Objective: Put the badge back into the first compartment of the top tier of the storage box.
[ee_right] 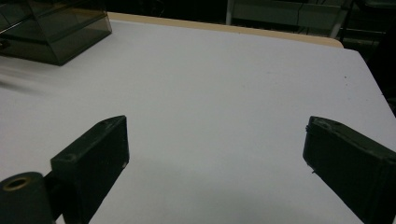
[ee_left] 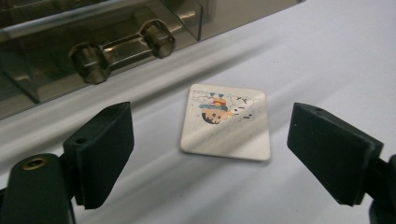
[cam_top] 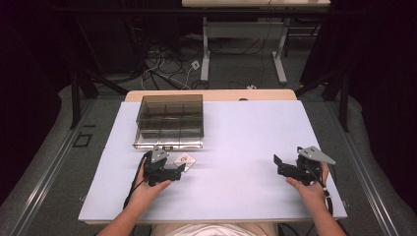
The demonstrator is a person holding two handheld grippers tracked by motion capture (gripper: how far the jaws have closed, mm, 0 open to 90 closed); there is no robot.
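Lying flat between the left gripper's (ee_left: 212,154) parted jaws, a square picture card (ee_left: 226,121) (untouched) is framed for grasping.

On the white table (cam_top: 236,137), the left gripper (cam_top: 181,169) points at a small square card (cam_top: 185,160) just below the smoky plastic box (cam_top: 169,120). The right gripper (cam_top: 278,164) rests well apart.

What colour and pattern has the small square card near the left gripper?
The card is white with a colourful cartoon print, clearest in the left gripper view.
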